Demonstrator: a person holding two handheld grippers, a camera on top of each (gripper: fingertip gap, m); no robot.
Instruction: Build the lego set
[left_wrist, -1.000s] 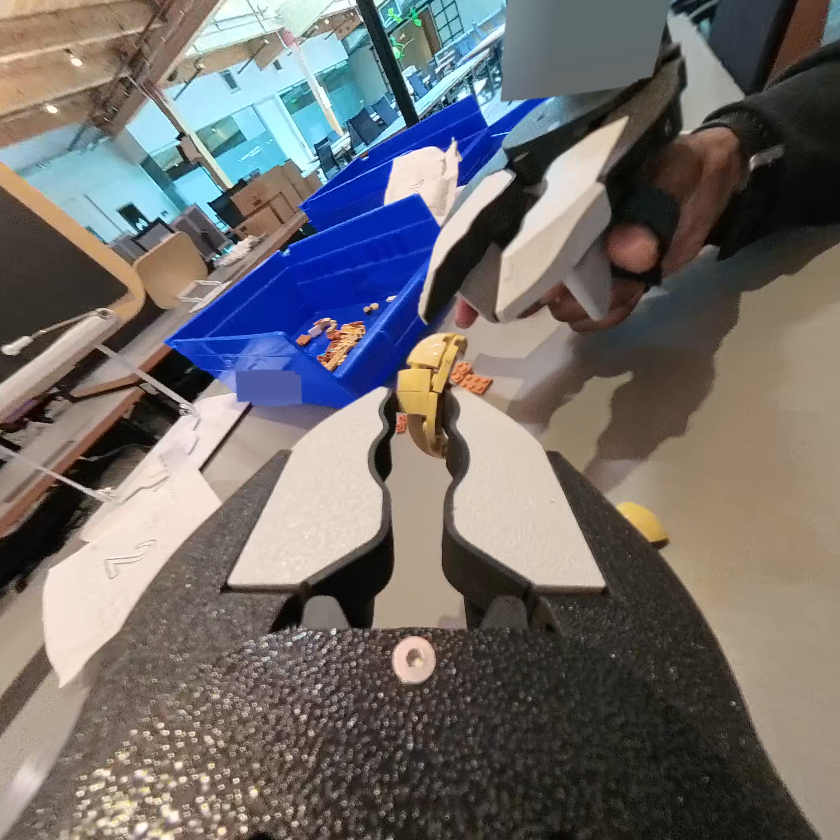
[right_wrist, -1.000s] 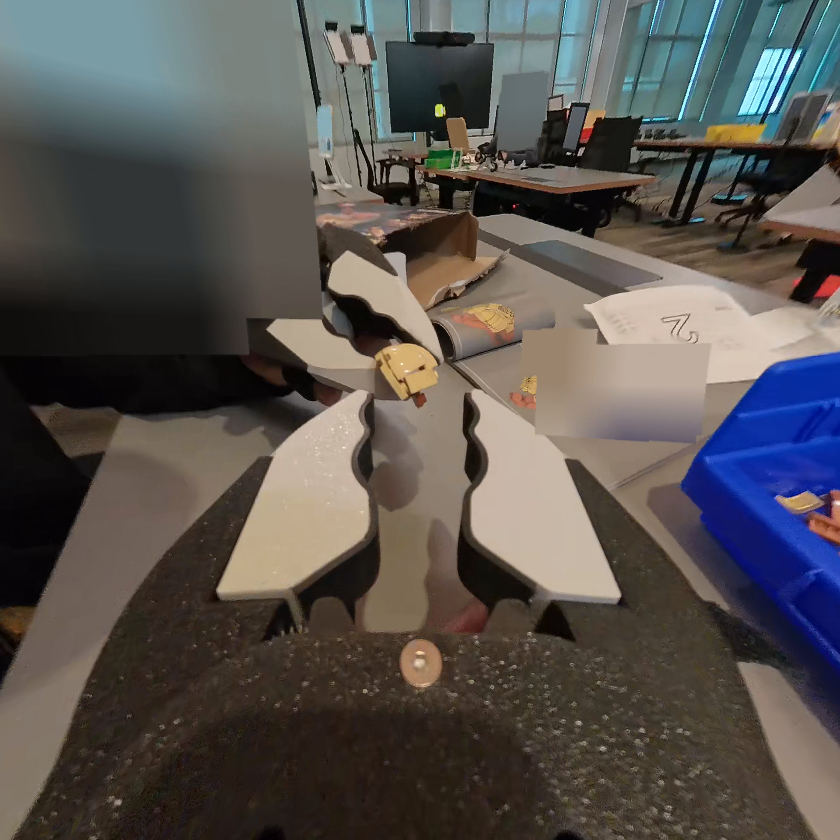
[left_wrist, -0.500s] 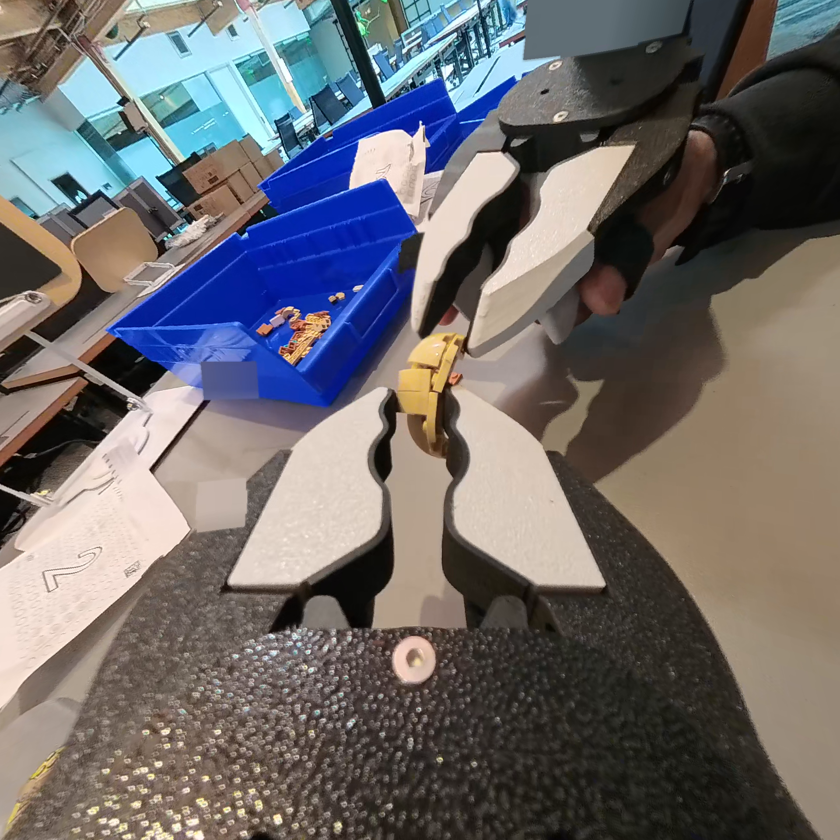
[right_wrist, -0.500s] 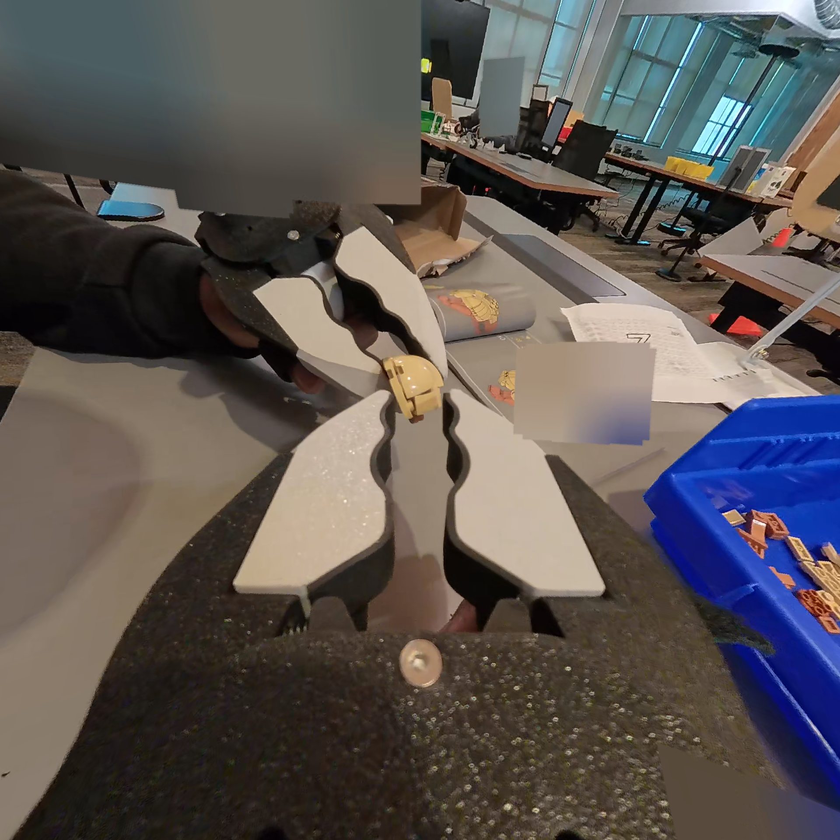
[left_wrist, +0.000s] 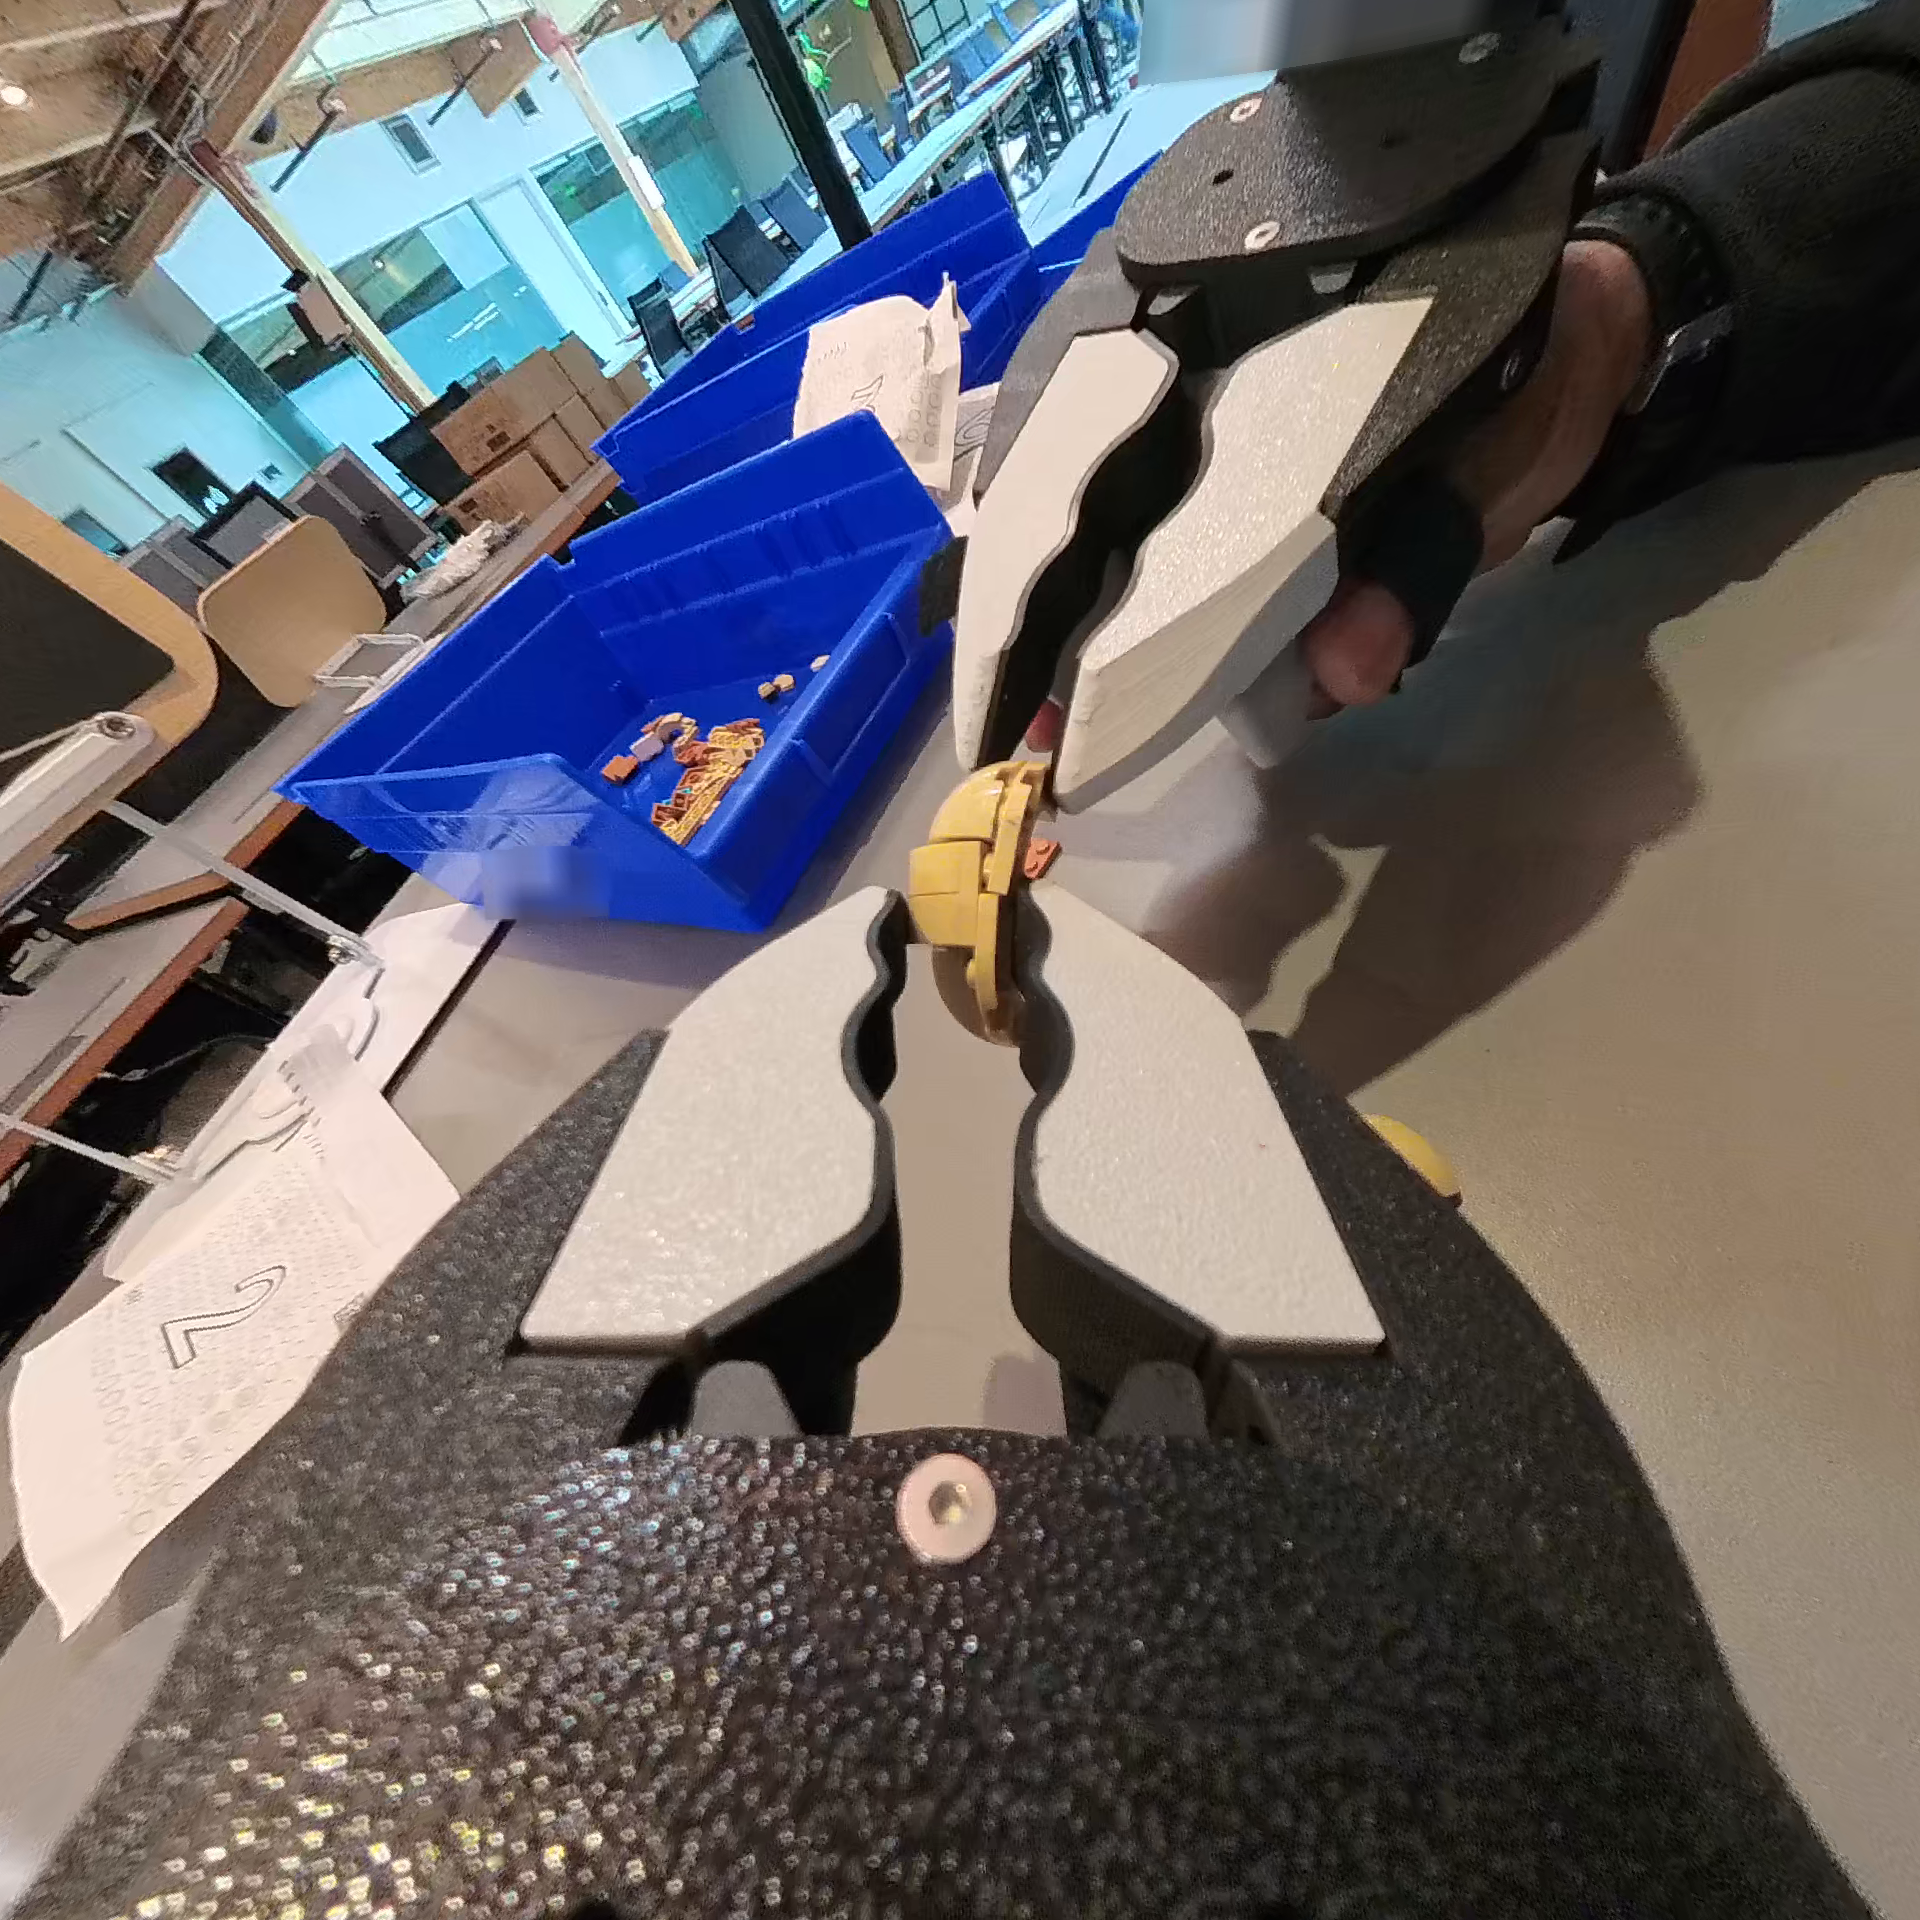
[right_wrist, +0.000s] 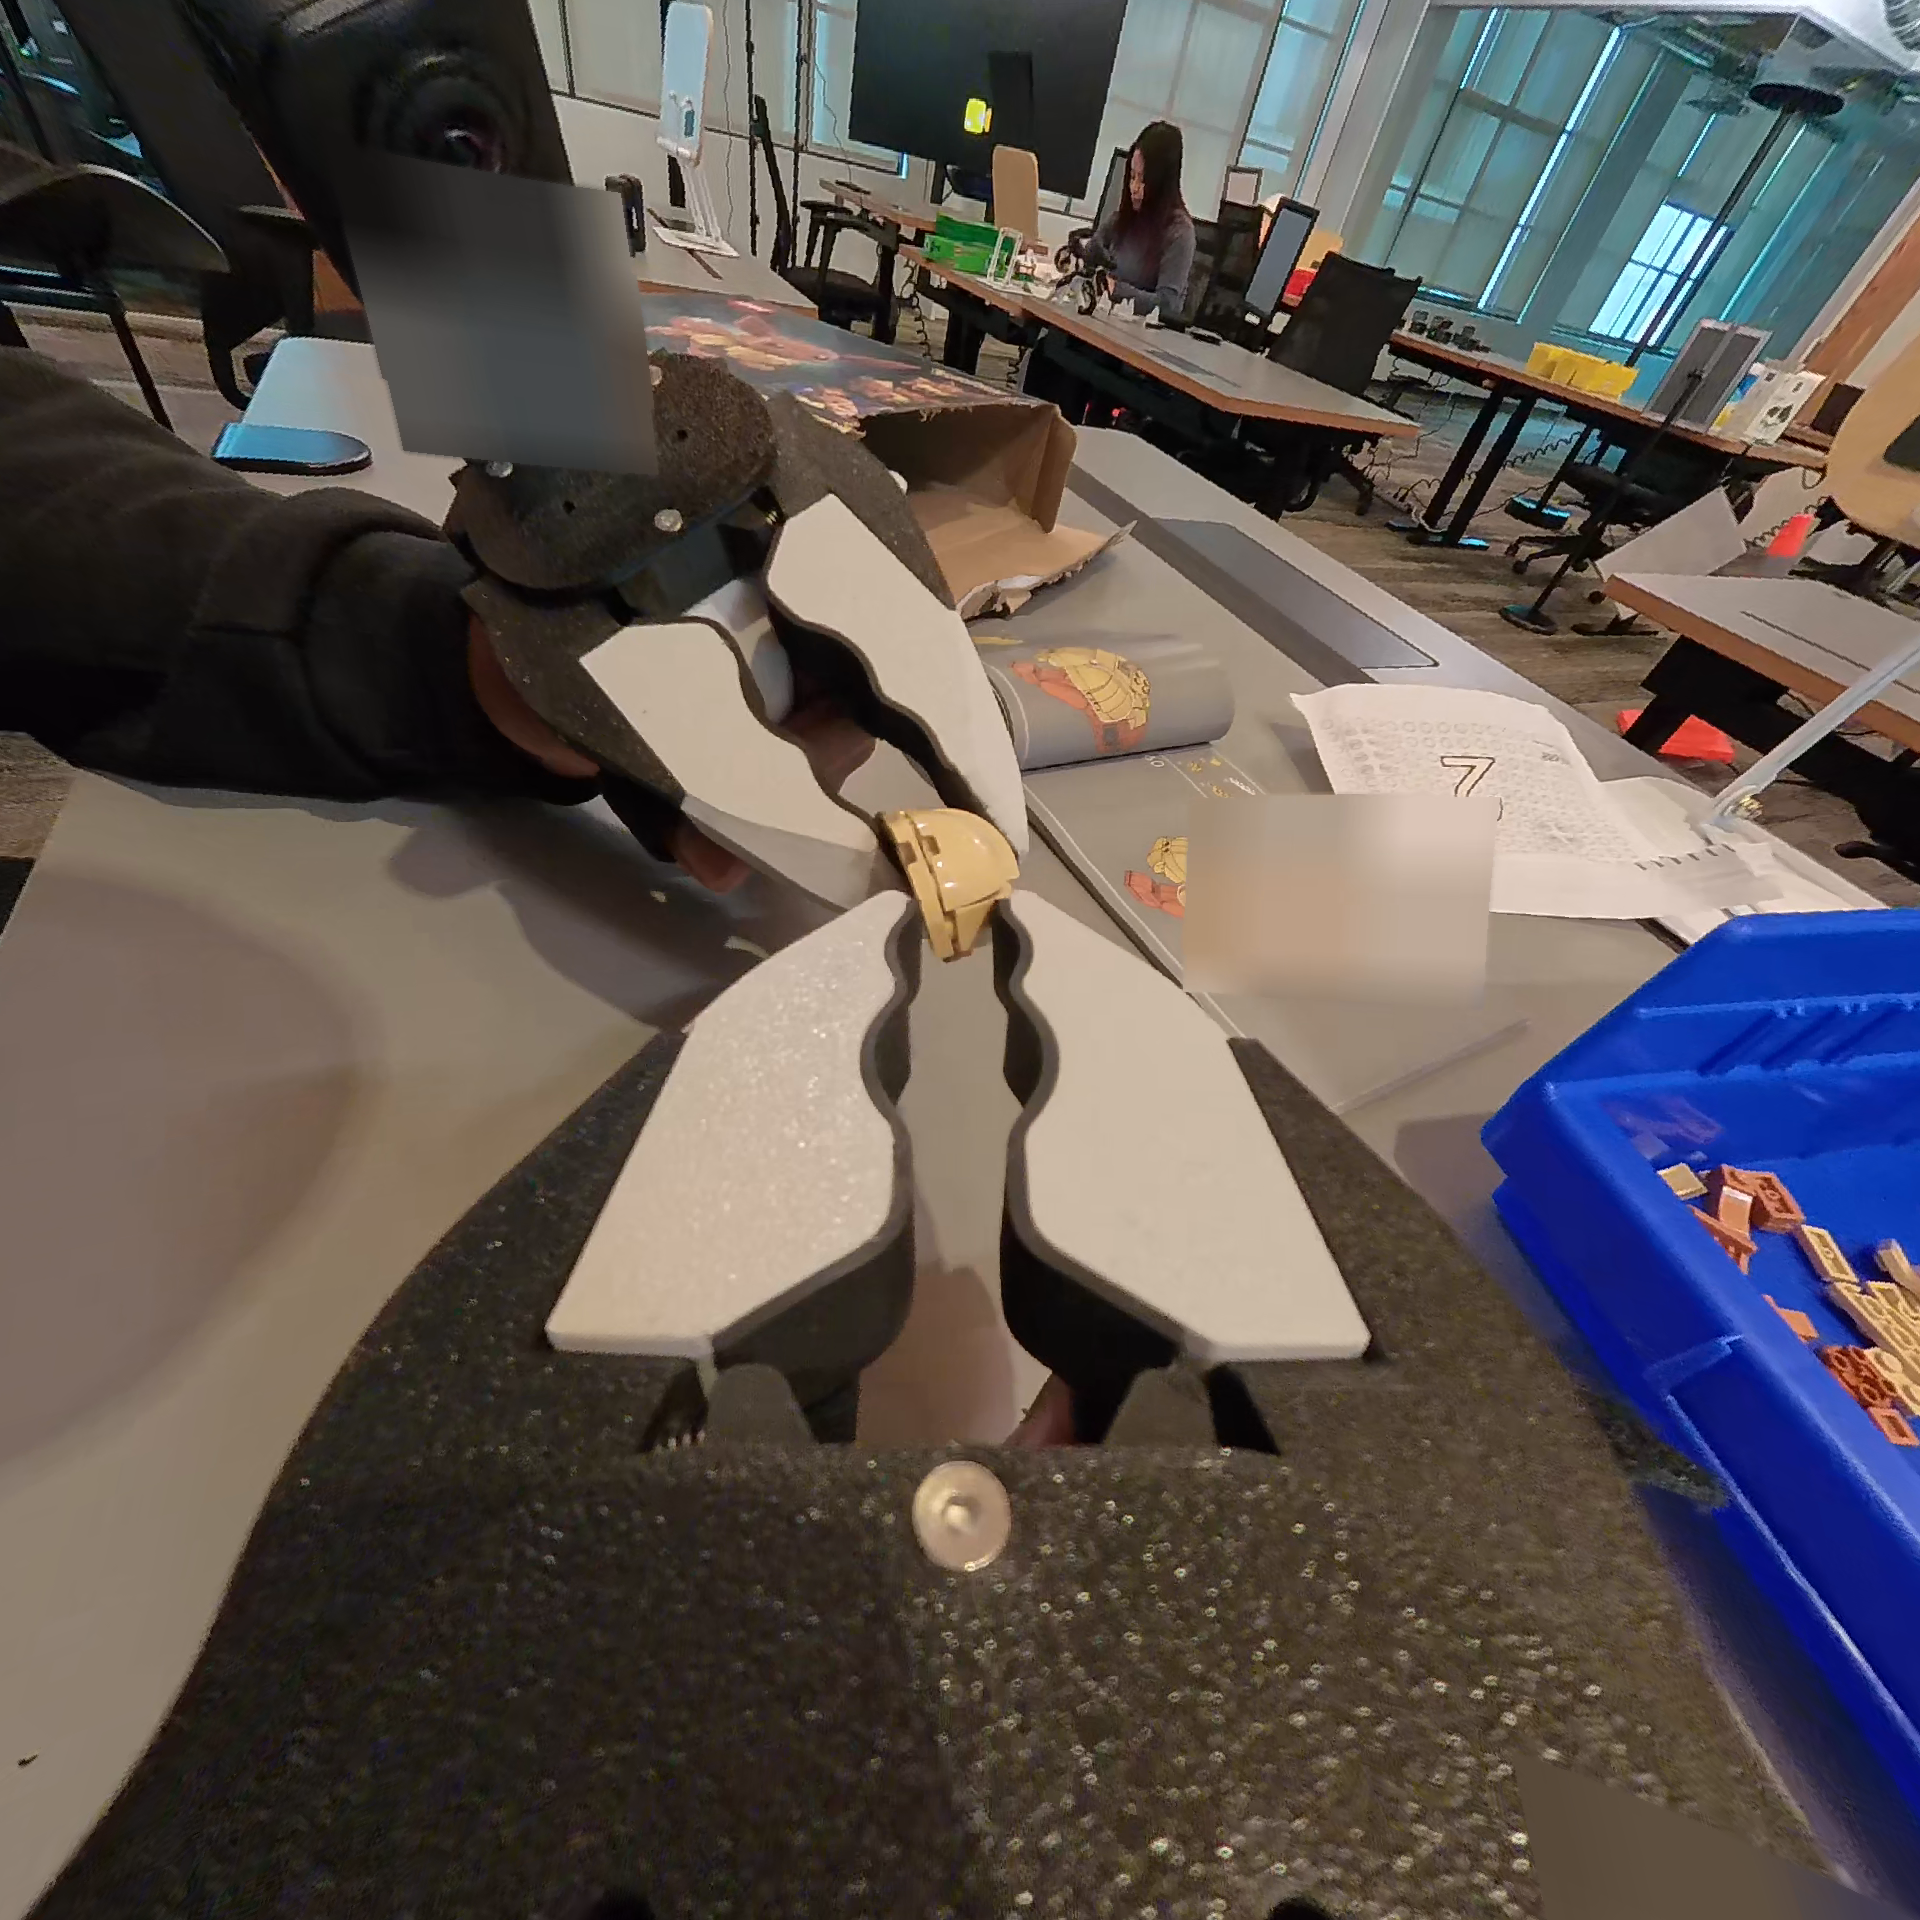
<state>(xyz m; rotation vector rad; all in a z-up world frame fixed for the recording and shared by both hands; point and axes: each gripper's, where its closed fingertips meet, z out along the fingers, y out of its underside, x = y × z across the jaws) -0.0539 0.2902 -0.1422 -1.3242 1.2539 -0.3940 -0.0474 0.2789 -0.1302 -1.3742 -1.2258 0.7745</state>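
- Two grippers meet over a grey bench, nose to nose.
- Blue bin sits on the bench past the left gripper, with a small heap of tan and brown bricks on its floor; in the right wrist view the same bin lies to the right.
- Open instruction booklet lies flat on the bench behind the grippers, with printed paper sheets beside it.
- Left gripper is clamped on the lower part of a tan rounded lego piece, holding it above the bench.
- Right gripper has its fingers nearly together, their tips pinching the free end of the same lego piece; from the left wrist view those tips touch its top edge.
- One small yellow brick lies on the bench just right of the left gripper.
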